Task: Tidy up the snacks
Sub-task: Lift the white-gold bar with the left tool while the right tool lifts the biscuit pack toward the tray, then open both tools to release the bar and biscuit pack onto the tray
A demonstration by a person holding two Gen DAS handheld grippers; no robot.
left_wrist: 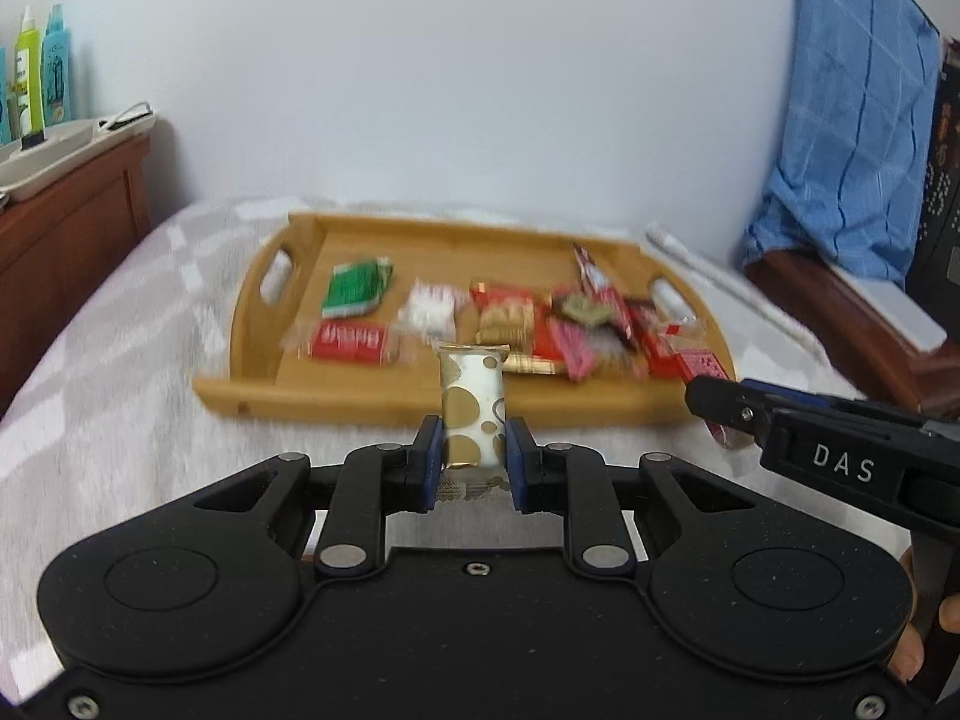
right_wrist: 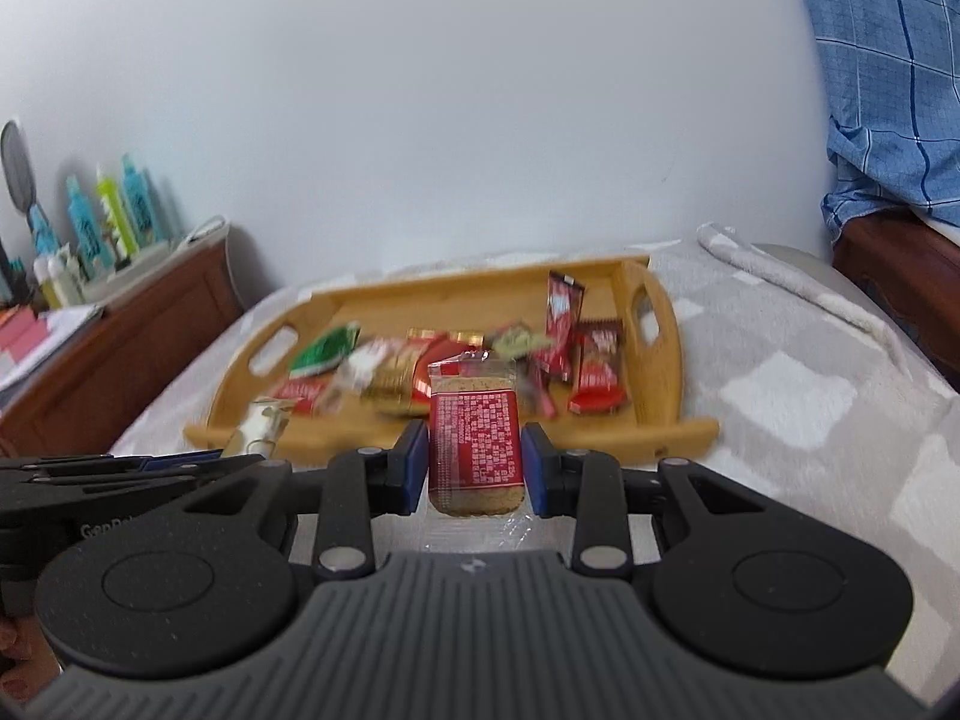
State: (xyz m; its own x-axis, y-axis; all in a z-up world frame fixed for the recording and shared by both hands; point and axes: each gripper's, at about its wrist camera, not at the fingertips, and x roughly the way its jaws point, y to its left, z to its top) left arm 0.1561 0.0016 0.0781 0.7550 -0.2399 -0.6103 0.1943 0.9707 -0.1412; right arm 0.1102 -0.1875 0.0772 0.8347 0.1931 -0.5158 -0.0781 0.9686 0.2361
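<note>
My left gripper point(left_wrist: 474, 450) is shut on a white snack bar with gold dots point(left_wrist: 471, 414), held upright in front of the wooden tray point(left_wrist: 372, 399). My right gripper point(right_wrist: 474, 462) is shut on a red-labelled clear cracker packet point(right_wrist: 474, 438), also held up before the tray point(right_wrist: 660, 438). The tray holds several snacks: a green packet point(left_wrist: 357, 288), a red packet point(left_wrist: 351, 343), a white packet point(left_wrist: 429, 312) and red bars point(right_wrist: 597, 366) at its right end. In the left wrist view the right gripper point(left_wrist: 720, 411) enters from the right with its packet's edge showing.
The tray lies on a grey-and-white blanket point(left_wrist: 120, 372) over a bed. A wooden cabinet point(left_wrist: 66, 228) with bottles point(left_wrist: 42, 66) stands on the left. Blue checked cloth point(left_wrist: 840, 120) hangs over a wooden frame on the right, and a rolled white towel point(right_wrist: 792, 294) lies beside the tray.
</note>
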